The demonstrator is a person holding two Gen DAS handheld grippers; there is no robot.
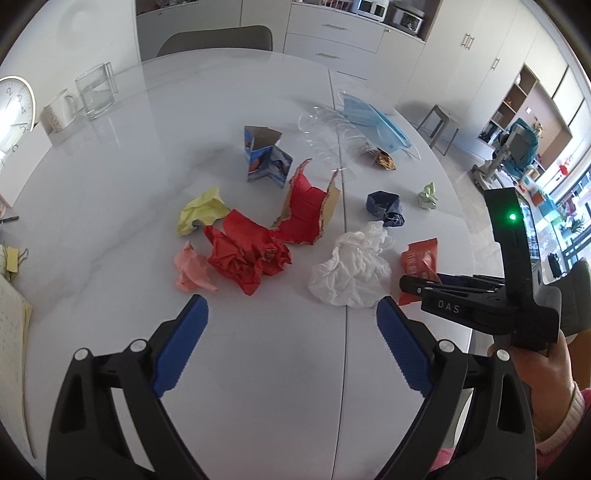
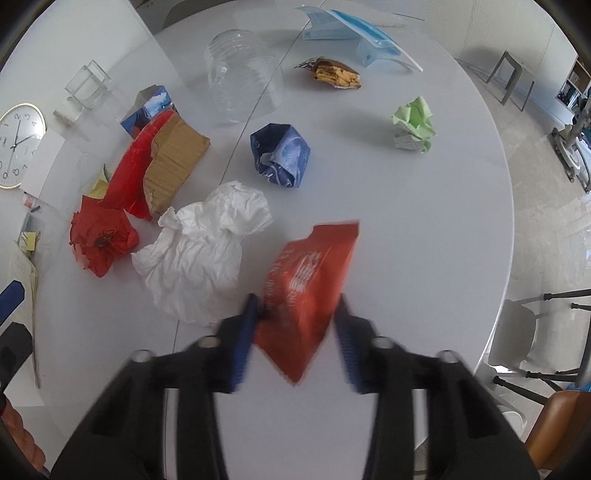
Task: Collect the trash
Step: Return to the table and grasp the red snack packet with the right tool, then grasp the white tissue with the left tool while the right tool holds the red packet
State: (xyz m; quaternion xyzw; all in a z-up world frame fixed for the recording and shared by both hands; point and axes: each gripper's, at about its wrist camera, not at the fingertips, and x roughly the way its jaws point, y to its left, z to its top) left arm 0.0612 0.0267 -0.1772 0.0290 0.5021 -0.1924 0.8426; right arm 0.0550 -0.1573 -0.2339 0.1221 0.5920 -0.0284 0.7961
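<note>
My right gripper (image 2: 295, 306) is shut on a red snack wrapper (image 2: 310, 280), with one blue pad on each side of it; the view is blurred. The left wrist view shows the same wrapper (image 1: 421, 258) at the tips of the right gripper (image 1: 404, 284). Open and holding nothing, my left gripper (image 1: 291, 301) hangs over bare table just short of a crumpled white paper (image 1: 354, 273) and a red paper ball (image 1: 247, 254). Pink (image 1: 192, 271) and yellow (image 1: 201, 214) paper wads, torn red cardboard (image 1: 306, 214), a dark blue wrapper (image 2: 280, 155) and a green wad (image 2: 413, 125) lie scattered.
Farther back lie a clear plastic cup (image 2: 240, 77), a blue carton (image 1: 266, 158), a snack packet (image 2: 332, 74) and a blue face mask (image 2: 354, 33). A mug (image 1: 59, 110), a glass (image 1: 94, 92) and a clock (image 1: 13, 110) stand at the left. The white table's edge (image 2: 509, 236) curves along the right.
</note>
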